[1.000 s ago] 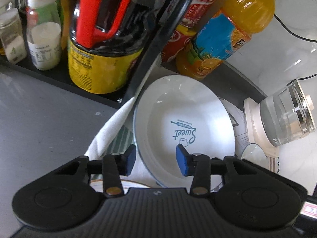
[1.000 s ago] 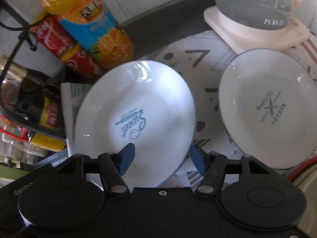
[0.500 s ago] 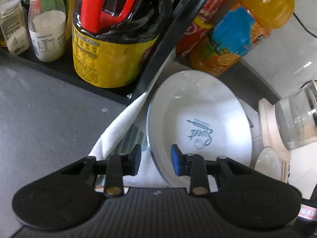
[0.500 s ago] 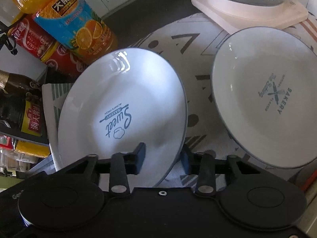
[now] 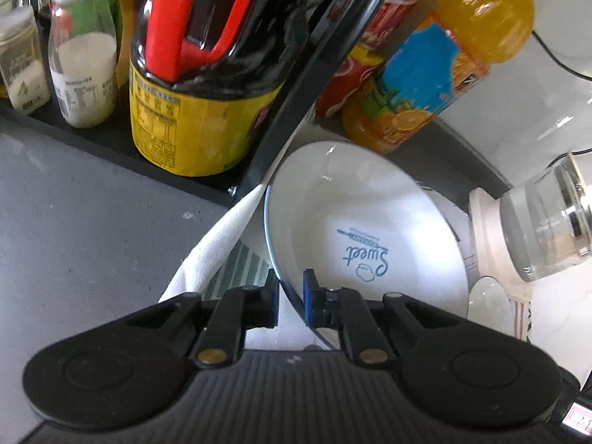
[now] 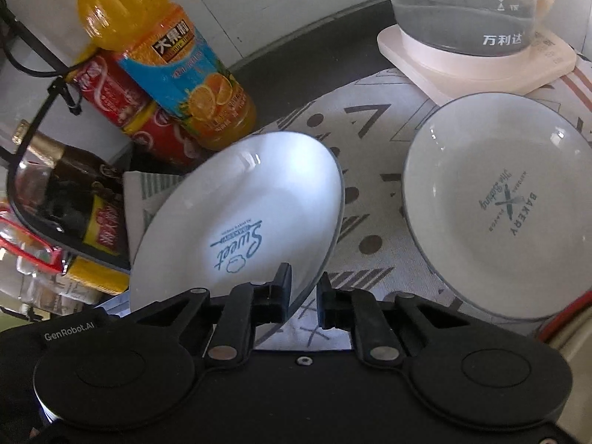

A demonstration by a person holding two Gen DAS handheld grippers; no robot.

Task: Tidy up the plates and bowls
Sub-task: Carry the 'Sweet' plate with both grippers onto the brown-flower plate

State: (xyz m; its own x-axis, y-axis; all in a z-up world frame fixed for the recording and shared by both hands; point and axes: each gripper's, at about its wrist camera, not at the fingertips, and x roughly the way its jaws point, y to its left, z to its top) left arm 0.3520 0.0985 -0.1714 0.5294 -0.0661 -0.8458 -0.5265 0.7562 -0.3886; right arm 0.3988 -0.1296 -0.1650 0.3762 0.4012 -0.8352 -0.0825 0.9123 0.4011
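Left gripper (image 5: 290, 301): its two blue-tipped fingers are pinched together on the near rim of the white round "Sweet" plate with a thin dark edge (image 5: 364, 229), low in the middle of the left view.
Right gripper (image 6: 301, 296): its fingers sit on both sides of the same plate's rim (image 6: 240, 229), low in the middle of the right view. I cannot tell if they are squeezing it yet.
Sweet plate: tipped up, leaning toward the bottles, partly over the folded white cloth with green stripes (image 5: 236, 259).
Other plate: the white "Bakery" plate (image 6: 499, 233) lies flat on the patterned mat (image 6: 370, 137), at the right of the right view.
What could go wrong: I think the plate could slip, because only thin edges are held. A swing could knock the orange juice bottle (image 6: 177, 63).
Containers: the juice bottle looks full. The glass kettle (image 6: 470, 3) has water in it. The big dark jug with a yellow label (image 5: 207, 85) holds dark liquid.
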